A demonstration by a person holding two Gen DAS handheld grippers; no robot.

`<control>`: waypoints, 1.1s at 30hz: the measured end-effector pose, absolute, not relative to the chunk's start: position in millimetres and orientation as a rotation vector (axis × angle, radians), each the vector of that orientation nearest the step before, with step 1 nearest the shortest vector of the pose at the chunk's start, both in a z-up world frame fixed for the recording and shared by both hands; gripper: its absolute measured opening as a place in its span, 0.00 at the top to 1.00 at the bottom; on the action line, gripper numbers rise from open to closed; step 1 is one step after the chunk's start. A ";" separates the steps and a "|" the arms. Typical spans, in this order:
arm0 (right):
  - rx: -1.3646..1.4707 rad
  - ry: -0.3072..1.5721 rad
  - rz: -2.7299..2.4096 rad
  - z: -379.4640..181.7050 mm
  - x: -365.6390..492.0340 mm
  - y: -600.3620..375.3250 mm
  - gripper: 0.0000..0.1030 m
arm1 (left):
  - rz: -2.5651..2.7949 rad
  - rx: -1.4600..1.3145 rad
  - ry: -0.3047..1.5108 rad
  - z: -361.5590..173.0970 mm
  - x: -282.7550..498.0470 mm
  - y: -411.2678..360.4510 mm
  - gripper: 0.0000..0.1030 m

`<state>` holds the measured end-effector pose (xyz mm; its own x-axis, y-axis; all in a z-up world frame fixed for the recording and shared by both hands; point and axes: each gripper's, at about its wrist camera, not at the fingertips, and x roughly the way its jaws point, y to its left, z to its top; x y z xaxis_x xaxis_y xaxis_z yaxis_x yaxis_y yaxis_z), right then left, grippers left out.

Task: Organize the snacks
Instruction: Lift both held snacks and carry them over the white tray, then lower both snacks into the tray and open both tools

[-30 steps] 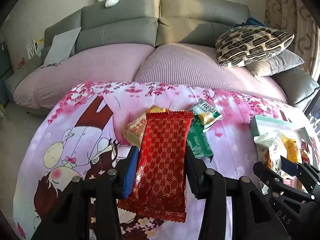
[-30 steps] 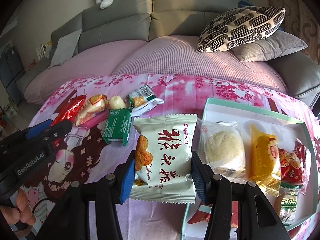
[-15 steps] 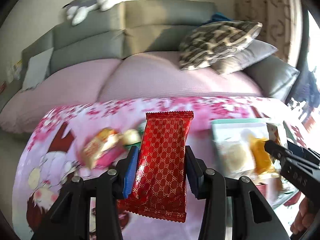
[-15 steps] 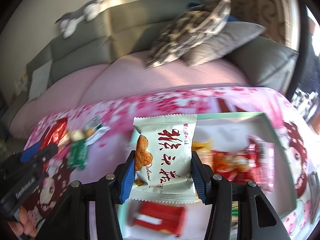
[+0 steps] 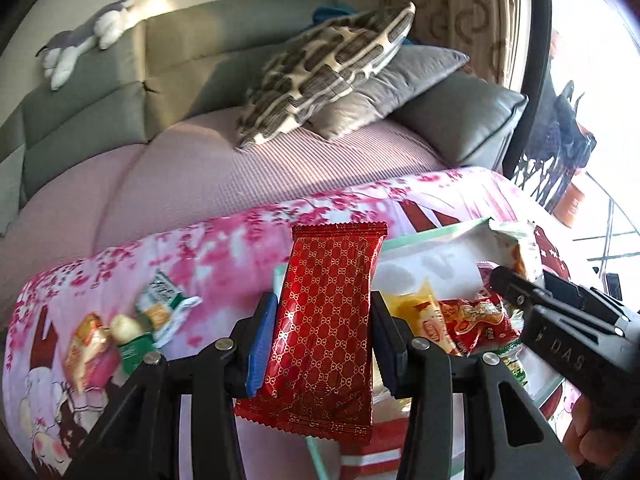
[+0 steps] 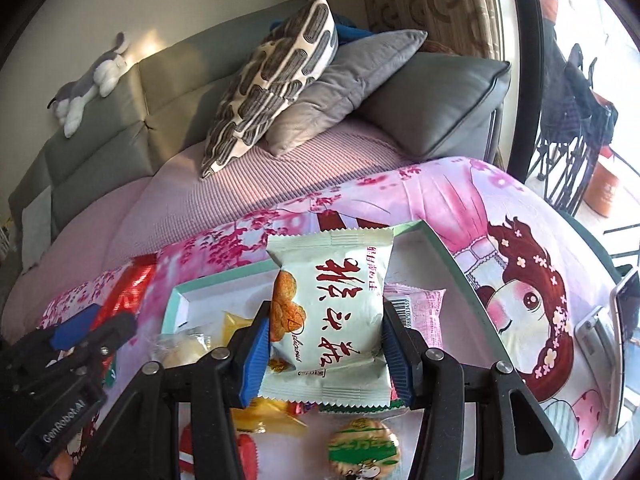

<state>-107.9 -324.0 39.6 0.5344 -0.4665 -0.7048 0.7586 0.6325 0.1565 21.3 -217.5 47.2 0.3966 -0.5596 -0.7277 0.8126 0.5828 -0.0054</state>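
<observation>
My left gripper (image 5: 322,342) is shut on a red gold-patterned snack packet (image 5: 326,328), held upright above the near left corner of a mint-rimmed white box (image 5: 424,234). My right gripper (image 6: 324,344) is shut on a white snack bag with red characters (image 6: 330,316), held over the middle of the same box (image 6: 208,282). Inside the box lie a yellow packet (image 5: 420,316), a red packet (image 5: 476,320), a pink packet (image 6: 420,308) and a round green-labelled snack (image 6: 364,450). The right gripper shows at the right of the left wrist view, the left gripper at the lower left of the right wrist view.
Several loose snacks (image 5: 132,328) lie on the pink cartoon cloth (image 5: 224,252) left of the box. A grey sofa with a pink cover and patterned pillow (image 5: 324,68) stands behind. A phone (image 6: 624,352) lies at the table's right edge.
Both grippers have swung right with their packets, from over the loose snacks and cloth to above the box. Both views have rolled, tilting the sofa.
</observation>
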 end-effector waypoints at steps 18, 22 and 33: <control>0.500 0.753 -0.765 10.6 -95.8 -333.3 0.46 | -0.900 0.466 0.841 12.0 21.6 -259.0 0.54; 0.488 0.768 -0.772 10.1 -94.9 -332.5 0.45 | -0.899 0.473 0.840 11.4 21.8 -259.6 0.53; 0.484 0.798 -0.785 8.5 -95.1 -332.8 0.35 | -0.876 0.445 0.840 19.9 23.5 -238.7 0.38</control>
